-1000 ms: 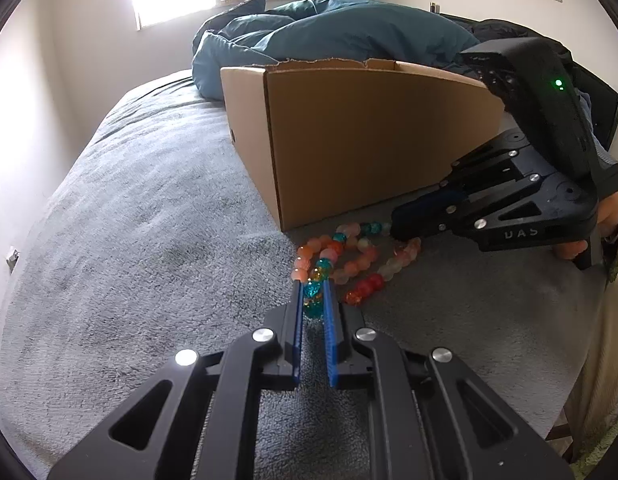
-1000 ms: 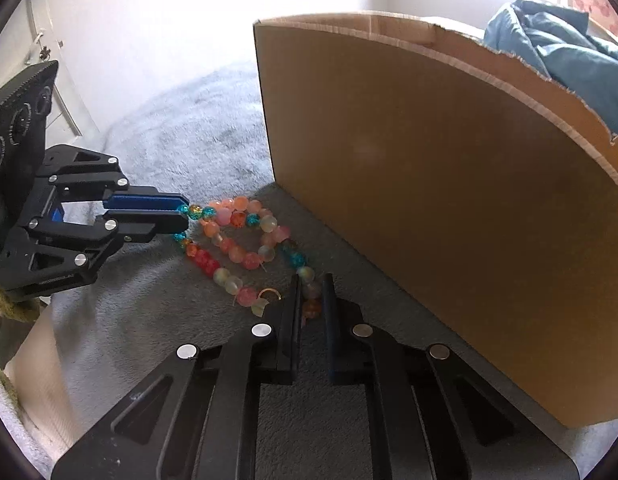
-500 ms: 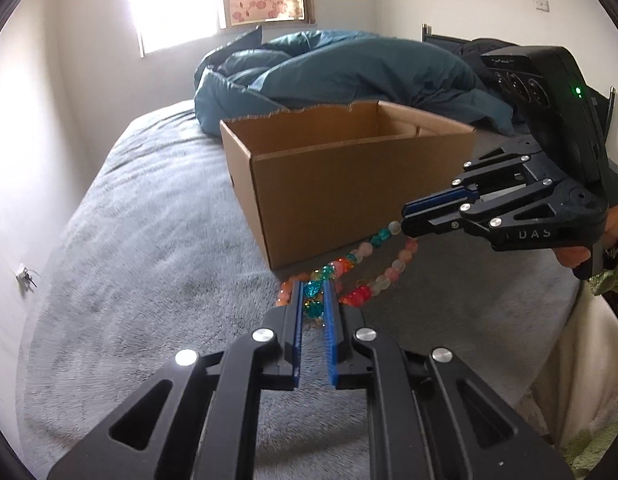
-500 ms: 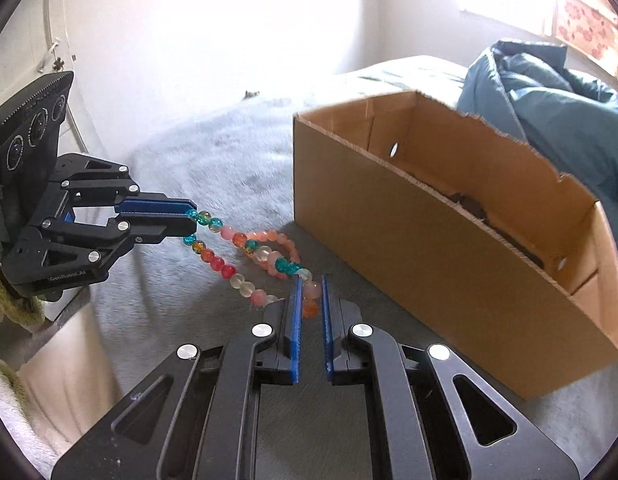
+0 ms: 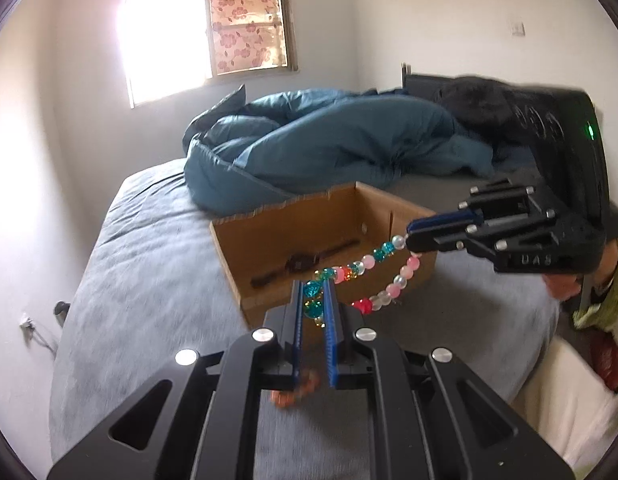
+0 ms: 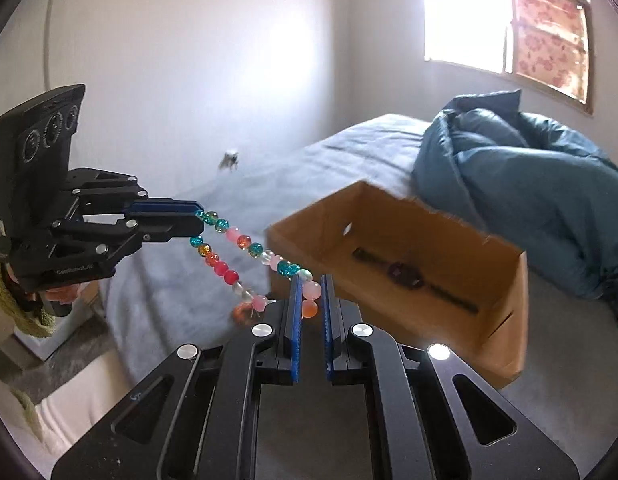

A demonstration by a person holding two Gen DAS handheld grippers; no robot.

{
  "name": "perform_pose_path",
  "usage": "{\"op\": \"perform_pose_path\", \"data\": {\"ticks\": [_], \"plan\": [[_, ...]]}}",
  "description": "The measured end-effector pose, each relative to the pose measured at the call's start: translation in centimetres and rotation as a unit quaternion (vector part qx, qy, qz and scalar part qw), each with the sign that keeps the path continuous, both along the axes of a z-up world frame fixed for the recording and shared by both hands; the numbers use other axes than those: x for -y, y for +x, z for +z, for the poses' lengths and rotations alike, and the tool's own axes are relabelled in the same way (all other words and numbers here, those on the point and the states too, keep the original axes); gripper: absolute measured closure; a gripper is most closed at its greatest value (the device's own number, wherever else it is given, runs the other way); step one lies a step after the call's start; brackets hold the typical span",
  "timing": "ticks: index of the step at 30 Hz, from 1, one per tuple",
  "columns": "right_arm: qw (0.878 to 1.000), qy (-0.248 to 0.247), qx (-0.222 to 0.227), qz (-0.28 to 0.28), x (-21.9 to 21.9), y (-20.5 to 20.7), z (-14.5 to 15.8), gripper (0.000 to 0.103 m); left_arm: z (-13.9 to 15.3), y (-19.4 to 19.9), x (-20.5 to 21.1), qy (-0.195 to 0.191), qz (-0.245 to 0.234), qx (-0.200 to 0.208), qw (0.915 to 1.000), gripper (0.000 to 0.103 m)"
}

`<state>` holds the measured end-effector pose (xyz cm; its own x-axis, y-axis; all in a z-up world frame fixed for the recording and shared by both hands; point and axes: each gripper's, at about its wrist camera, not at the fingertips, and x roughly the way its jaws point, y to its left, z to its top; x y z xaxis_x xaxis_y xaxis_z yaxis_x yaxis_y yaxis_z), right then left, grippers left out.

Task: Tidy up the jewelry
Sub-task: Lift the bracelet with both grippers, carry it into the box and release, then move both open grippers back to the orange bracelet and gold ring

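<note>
Since a second ago the bead necklace (image 5: 365,266) has come up off the grey bedspread (image 5: 149,280); then it lay heaped at the foot of the cardboard box (image 5: 269,236), now it hangs in the air between my two grippers, and the box shows its open inside.

Left gripper (image 5: 314,300): clenched on teal beads, low centre of the left view. A few orange beads dangle, blurred, under the jaws. Right gripper (image 6: 310,296): clenched on a pink and an orange bead, low centre of the right view. In the left view the same gripper reaches in from the right edge (image 5: 411,236), and the strand runs up to it in two lines. A hand (image 5: 565,284) and a green sleeve show behind it.

Box sits mid-frame, just beyond the strand. Inside it, on the floor, a dark wristwatch (image 6: 405,274) lying flat. Behind, a rumpled teal duvet (image 5: 329,148), and a window with a floral curtain (image 5: 249,28) at upper centre.

Step in hand, as I judge it: carrying the necklace to the box. Next move calls for both grippers to travel over the rim together, lower the strand clear of the watch, then release.

Writing: "UAS" or similar on the right gripper's body; a line on the left gripper's body, too small to read.
</note>
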<state>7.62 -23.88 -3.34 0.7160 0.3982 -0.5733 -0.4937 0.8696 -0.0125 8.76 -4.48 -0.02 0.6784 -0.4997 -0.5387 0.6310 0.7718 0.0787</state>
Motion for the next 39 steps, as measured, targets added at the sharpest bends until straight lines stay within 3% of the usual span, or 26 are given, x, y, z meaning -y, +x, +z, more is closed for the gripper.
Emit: {"op": "perform_pose_path", "data": {"ticks": [4,7,15,24,30,35,39], "plan": [[1.000,0.010,-0.014,-0.019,1.8,3.7,0.9,0.096,1.4,4.6,1.8,-0.016,-0.009,-0.018,0.9997,0.094],[0.998,0.015,-0.050,-0.033,3.1,7.8,0.2,0.096,1.1,8.8,4.0,-0.001,-0.012,-0.047,0.9988,0.094],[0.984,-0.004,-0.164,-0.066,4.6,16.2,-5.0,0.096,-3.8,17.1,9.1,0.065,-0.010,-0.142,0.9876,0.094],[0.967,-0.052,-0.233,-0.092,4.4,18.7,-9.0,0.095,-8.0,20.7,11.6,0.104,-0.001,-0.227,0.9685,0.094],[0.966,-0.036,-0.234,-0.107,5.1,18.1,-8.9,0.094,-8.3,20.4,11.6,0.097,0.000,-0.234,0.9675,0.092],[0.974,-0.015,-0.197,-0.114,5.6,16.2,-6.5,0.094,-6.1,19.0,10.5,0.080,0.009,-0.211,0.9741,0.091],[0.984,0.006,-0.144,-0.104,6.2,12.6,-3.4,0.082,-3.0,16.4,8.3,0.048,0.016,-0.172,0.9839,0.091]]}}
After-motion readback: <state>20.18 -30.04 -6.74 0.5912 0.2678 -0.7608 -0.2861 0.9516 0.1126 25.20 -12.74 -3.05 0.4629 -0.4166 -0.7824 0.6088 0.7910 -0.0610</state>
